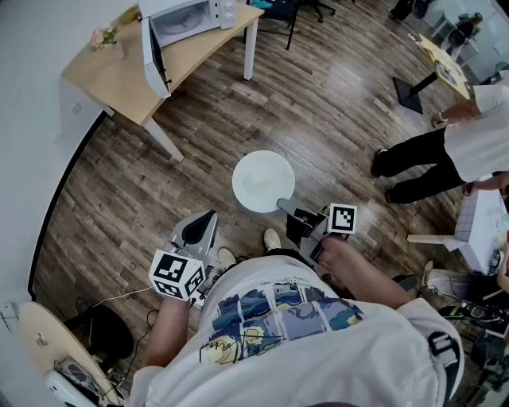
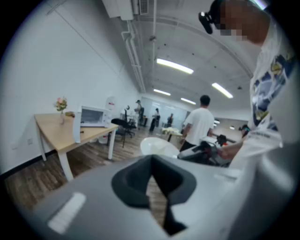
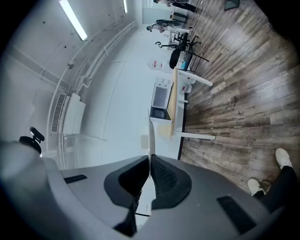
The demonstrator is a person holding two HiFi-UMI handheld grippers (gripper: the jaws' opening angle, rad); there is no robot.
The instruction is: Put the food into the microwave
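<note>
Grained wood-plank floor [image 1: 334, 103], round white plate [image 1: 263, 181] pinched in right tool [image 1: 286, 208]

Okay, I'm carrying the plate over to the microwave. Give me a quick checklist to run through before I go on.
1. Right tool shut on the rim of the plate: ok.
2. Plate held about level: ok.
3. Food on the plate: cannot tell, its surface looks plain white.
4. Microwave door open: ok.
5. Path across the floor to the table shows nothing in the way: ok.
6. Left tool holds nothing, jaws together: ok.
</note>
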